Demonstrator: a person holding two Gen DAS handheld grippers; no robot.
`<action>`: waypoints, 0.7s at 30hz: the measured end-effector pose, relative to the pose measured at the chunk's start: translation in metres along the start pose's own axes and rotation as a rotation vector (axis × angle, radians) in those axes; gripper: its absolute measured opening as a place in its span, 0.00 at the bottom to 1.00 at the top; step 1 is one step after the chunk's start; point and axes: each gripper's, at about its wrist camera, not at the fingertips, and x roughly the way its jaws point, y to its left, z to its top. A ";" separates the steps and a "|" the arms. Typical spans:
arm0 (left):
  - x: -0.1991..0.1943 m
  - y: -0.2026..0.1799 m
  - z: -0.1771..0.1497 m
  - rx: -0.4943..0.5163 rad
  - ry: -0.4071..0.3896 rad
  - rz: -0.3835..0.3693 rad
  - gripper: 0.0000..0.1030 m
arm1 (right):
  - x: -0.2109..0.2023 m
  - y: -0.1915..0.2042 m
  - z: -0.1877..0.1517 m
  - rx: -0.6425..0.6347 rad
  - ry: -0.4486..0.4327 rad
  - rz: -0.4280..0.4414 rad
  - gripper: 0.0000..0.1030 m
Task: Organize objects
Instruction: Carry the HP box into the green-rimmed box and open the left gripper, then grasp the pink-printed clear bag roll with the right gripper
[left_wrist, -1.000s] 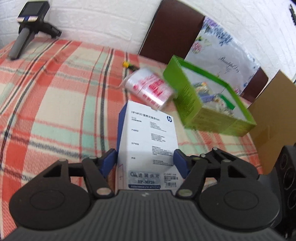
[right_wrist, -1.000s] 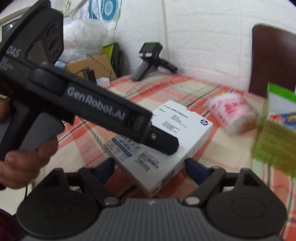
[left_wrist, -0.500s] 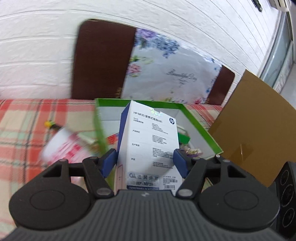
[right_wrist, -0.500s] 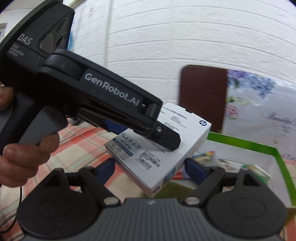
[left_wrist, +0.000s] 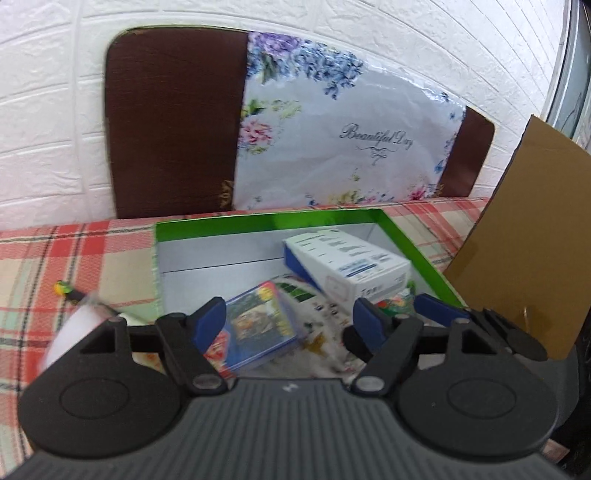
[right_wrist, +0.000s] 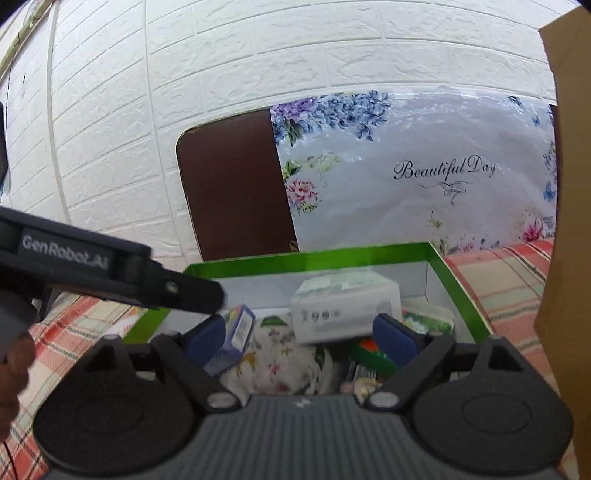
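Observation:
The white and blue HP box (left_wrist: 347, 264) lies inside the green box (left_wrist: 258, 221), at its far right. It also shows in the right wrist view (right_wrist: 345, 308). My left gripper (left_wrist: 290, 319) is open and empty above the green box's near side. My right gripper (right_wrist: 301, 334) is open and empty, also over the green box (right_wrist: 306, 258). A blue case (left_wrist: 258, 328) and a floral cloth (right_wrist: 280, 354) lie in the green box too. The left gripper's body (right_wrist: 110, 273) crosses the left of the right wrist view.
A white cup with red print (left_wrist: 81, 328) and a small yellow-tipped object (left_wrist: 64, 290) lie on the plaid tablecloth (left_wrist: 55, 258) left of the green box. A cardboard sheet (left_wrist: 524, 236) stands at the right. A brown chair back with a floral bag (left_wrist: 332, 140) stands behind.
My left gripper carried the HP box from the table over the green box and let it go. The HP box now lies inside it. Both grippers have moved over the green box.

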 end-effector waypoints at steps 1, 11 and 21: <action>-0.005 0.004 -0.003 -0.008 -0.005 0.006 0.75 | -0.002 0.002 -0.003 0.003 0.003 0.008 0.88; -0.067 0.066 -0.058 -0.069 -0.033 0.203 0.75 | -0.038 0.051 -0.019 -0.064 -0.021 0.091 0.85; -0.111 0.178 -0.128 -0.337 0.028 0.394 0.75 | -0.014 0.166 -0.013 -0.429 0.052 0.277 0.58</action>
